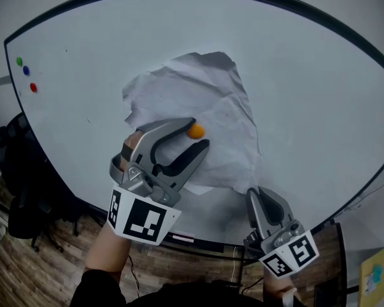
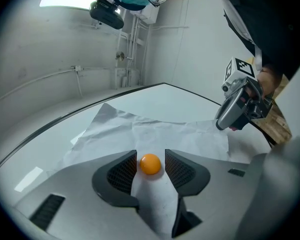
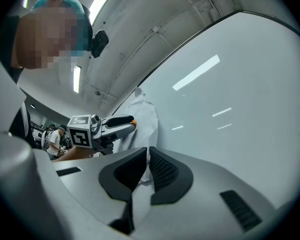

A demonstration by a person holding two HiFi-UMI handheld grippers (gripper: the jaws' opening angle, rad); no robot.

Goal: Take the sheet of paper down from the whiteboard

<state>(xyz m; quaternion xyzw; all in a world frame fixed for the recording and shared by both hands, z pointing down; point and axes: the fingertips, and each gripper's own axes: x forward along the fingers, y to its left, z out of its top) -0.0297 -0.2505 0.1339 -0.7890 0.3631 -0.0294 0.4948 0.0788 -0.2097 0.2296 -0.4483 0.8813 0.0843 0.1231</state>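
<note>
Most of the head view is taken up by the whiteboard point(image 1: 320, 94), with wood floor point(image 1: 45, 267) and a black chair point(image 1: 13, 165) below its left edge. Near the board's top left corner sit a green magnet point(image 1: 19, 61), a blue magnet point(image 1: 25, 71) and a red magnet point(image 1: 33, 87), close together and well apart from everything else. The paper point(image 1: 198, 88) lies flat against the middle of the board, crumpled and with ragged edges. An orange magnet point(image 1: 195, 131) rests on its lower half. The left gripper point(image 1: 199, 133) points at the board with its jaws spread, one on each side of the orange magnet. The left gripper view shows a thin gap between each pad and the magnet, so nothing is clamped. The right gripper point(image 1: 254, 192) is at the paper's lower right corner. Its jaws are drawn almost together, and the right gripper view shows a sliver of the paper's edge pinched between them. The two grippers are apart, and each shows in the other's view.
</note>
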